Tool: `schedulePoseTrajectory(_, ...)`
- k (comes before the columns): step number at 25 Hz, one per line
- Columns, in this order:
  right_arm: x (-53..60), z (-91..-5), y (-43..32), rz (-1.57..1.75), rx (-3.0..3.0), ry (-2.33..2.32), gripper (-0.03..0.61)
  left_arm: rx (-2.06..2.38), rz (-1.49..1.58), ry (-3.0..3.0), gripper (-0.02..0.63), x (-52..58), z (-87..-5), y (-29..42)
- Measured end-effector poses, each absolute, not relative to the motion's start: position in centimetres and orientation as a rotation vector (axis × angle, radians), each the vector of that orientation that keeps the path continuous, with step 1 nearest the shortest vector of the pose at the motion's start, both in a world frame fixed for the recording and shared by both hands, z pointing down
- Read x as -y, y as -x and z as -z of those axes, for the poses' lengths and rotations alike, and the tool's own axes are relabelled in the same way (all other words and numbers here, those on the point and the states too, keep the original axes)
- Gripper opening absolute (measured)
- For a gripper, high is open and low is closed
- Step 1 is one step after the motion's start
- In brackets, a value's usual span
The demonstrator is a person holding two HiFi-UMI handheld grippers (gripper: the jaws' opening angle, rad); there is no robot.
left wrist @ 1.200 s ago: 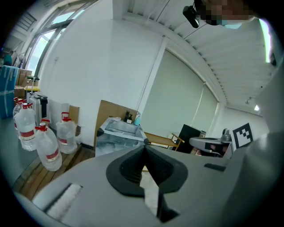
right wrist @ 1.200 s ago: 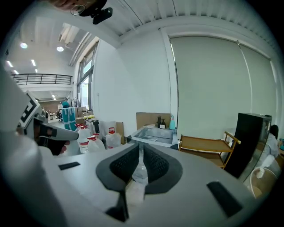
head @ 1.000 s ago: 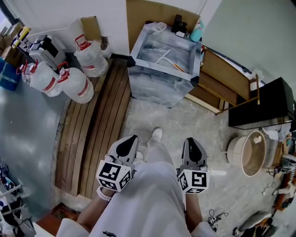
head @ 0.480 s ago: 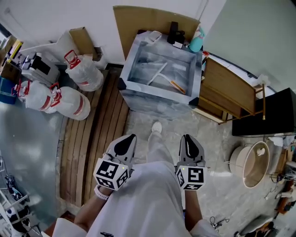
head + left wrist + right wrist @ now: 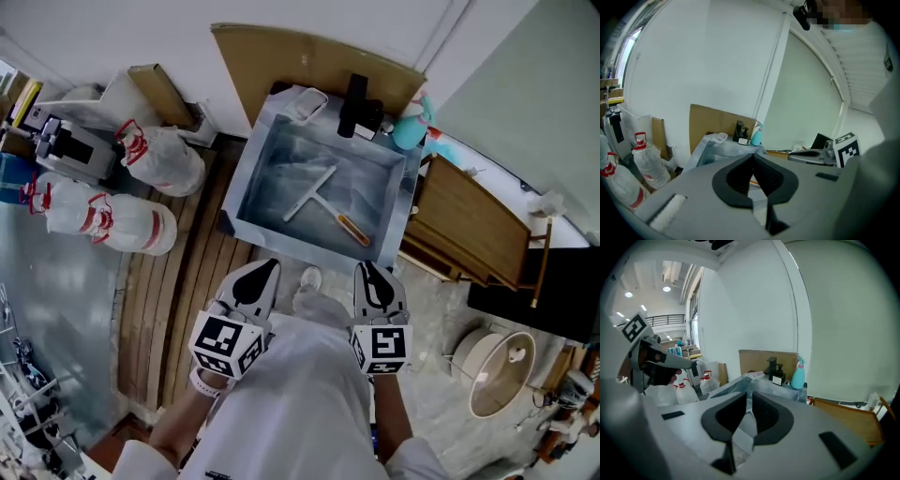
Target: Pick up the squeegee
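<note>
Head view overhead, steeply down; gripper views low, level, sharing sink [image 5: 242,183].

The squeegee [image 5: 322,200] lies open to the head view in the sink [image 5: 246,173], but neither gripper view shows it. The sink's near wall and the grey bodies of the left gripper [image 5: 752,159] and right gripper [image 5: 749,397] cover the inside. Both hands sit hidden under the marker cubes, with just a forearm [image 5: 178,429] showing. One shoe [image 5: 310,277] peeks out, the other lost under white trousers. The black cabinet [image 5: 555,292] runs off the right edge.
</note>
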State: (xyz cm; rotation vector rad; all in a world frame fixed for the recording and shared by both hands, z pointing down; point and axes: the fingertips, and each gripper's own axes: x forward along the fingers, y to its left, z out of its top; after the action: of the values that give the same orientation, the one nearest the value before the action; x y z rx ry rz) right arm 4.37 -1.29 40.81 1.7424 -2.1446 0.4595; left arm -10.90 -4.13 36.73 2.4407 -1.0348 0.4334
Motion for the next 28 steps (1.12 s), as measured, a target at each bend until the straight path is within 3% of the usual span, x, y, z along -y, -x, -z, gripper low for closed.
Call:
schedulePoseTrajectory(14, 7.5, -44.0, -5.5, -0.540, 2.122, -1.572, 0.010, 0.987, -0.452, -2.370, 0.003, 10.1, -38.2, 8.8)
schedulePoseTrajectory(18, 9.6, -45.2, -5.0, -0.557, 2.130, -1.494, 0.059, 0.995, -0.458, -2.362, 0.003, 11.7, -38.7, 8.8)
schedulePoseTrajectory(28, 15.0, -51.6, -3.2, -0.602, 2.120, -1.283, 0.083, 1.012, -0.512, -2.280, 0.003, 14.4, -42.8, 8.9)
